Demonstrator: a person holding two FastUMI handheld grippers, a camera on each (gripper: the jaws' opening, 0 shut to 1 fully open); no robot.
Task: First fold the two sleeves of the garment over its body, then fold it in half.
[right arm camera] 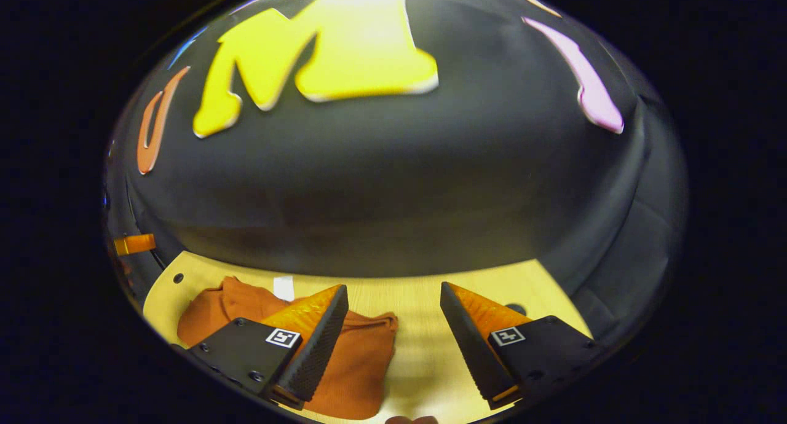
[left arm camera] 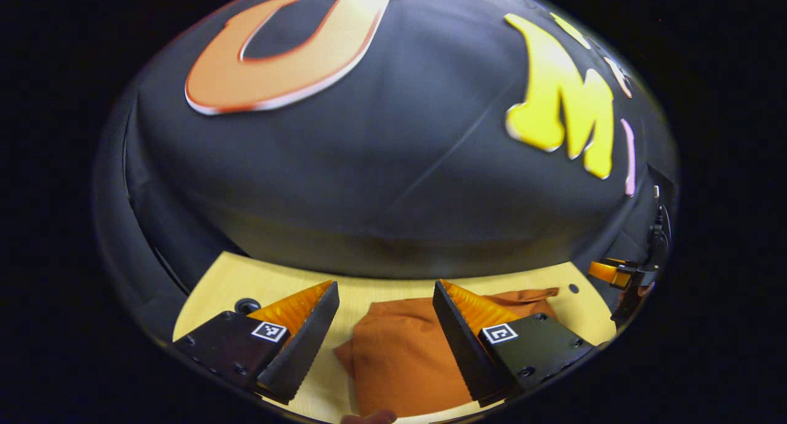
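Note:
A rust-orange garment lies bunched into a compact bundle on the light wooden table. In the left gripper view my left gripper hovers above it, open, with bare cloth between the fingers. Far off at the right edge, the other gripper is partly seen. In the right gripper view the garment lies to the lower left, partly behind the left finger. My right gripper is open above the bare table, just right of the garment's edge. A small white tag shows on the cloth.
The booth's black cloth wall rises just behind the table's far edge. Small round holes mark the tabletop near its corners. A person's fingertip peeks in at the bottom.

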